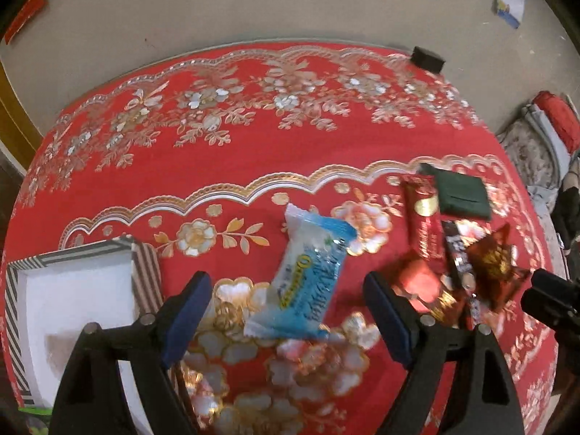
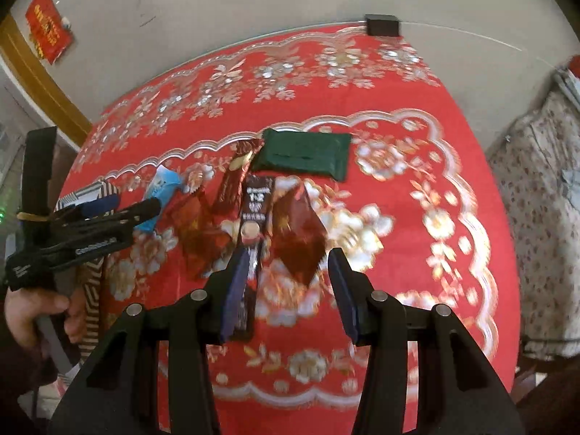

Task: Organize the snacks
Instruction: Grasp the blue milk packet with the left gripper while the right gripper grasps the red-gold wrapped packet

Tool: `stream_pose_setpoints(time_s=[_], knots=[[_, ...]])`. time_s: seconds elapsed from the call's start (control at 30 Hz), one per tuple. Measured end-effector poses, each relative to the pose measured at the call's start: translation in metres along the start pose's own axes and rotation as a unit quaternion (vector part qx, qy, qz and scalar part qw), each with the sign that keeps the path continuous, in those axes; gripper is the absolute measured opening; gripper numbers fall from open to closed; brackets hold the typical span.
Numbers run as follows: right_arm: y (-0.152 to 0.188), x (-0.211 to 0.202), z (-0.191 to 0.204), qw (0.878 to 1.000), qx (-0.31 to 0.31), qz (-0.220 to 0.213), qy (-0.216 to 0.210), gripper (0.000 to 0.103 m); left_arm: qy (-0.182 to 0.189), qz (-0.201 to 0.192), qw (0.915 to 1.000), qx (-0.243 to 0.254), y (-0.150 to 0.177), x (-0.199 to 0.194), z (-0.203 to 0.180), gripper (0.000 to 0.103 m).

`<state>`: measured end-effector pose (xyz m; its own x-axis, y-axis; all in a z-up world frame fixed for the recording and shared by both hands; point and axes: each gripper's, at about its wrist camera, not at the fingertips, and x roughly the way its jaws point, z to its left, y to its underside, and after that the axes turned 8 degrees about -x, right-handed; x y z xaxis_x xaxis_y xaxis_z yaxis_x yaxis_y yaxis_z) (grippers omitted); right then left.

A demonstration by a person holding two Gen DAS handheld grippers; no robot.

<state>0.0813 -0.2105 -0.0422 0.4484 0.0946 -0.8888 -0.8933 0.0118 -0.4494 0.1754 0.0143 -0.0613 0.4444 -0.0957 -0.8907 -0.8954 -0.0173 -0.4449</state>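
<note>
My left gripper (image 1: pixel 286 279) hangs open over the red tablecloth. A blue-and-white snack packet (image 1: pixel 311 275) lies on the cloth between and just past its blue pads, touching neither. My right gripper (image 2: pixel 289 253) is open too, and the lower corner of a red-brown foil packet (image 2: pixel 301 239) lies between its fingers. A black bar (image 2: pixel 253 210) runs beside its left finger. A red bar (image 2: pixel 228 188), another red foil packet (image 2: pixel 199 239) and a dark green packet (image 2: pixel 304 156) lie close by. The white box with a striped rim (image 1: pixel 83 250) sits left of my left gripper.
The round table's red floral cloth (image 1: pixel 253 137) stretches back to a beige wall. A small black block (image 2: pixel 380 25) sits at the far edge. A person's hand (image 2: pixel 29 308) holds the left gripper (image 2: pixel 134 206). Patterned fabric (image 2: pixel 543 199) lies off the table's right side.
</note>
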Motion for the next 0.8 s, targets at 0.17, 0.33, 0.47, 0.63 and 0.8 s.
stream_pose_setpoints(time_s=[0.17, 0.33, 0.47, 0.63, 0.8], knots=[[-0.015, 0.025, 0.003, 0.999, -0.024, 0.018, 0.012, 0.050, -0.017, 0.009, 0.9998, 0.009, 0.000, 0.014, -0.002, 0.087], [-0.027, 0.040, -0.004, 0.999, -0.035, 0.029, 0.030, 0.050, -0.019, 0.005, 0.9998, 0.005, -0.003, 0.019, -0.003, 0.087], [-0.036, 0.050, -0.008, 0.997, -0.055, 0.038, 0.040, 0.050, -0.020, 0.004, 0.9998, 0.005, -0.007, 0.021, -0.006, 0.087], [-0.041, 0.064, -0.008, 0.993, -0.089, 0.057, 0.053, 0.050, -0.016, -0.002, 0.9998, 0.013, -0.008, 0.022, -0.007, 0.087], [-0.042, 0.062, -0.009, 0.992, -0.104, 0.040, 0.059, 0.037, -0.002, -0.014, 0.9993, 0.036, -0.004, 0.015, -0.015, 0.042]])
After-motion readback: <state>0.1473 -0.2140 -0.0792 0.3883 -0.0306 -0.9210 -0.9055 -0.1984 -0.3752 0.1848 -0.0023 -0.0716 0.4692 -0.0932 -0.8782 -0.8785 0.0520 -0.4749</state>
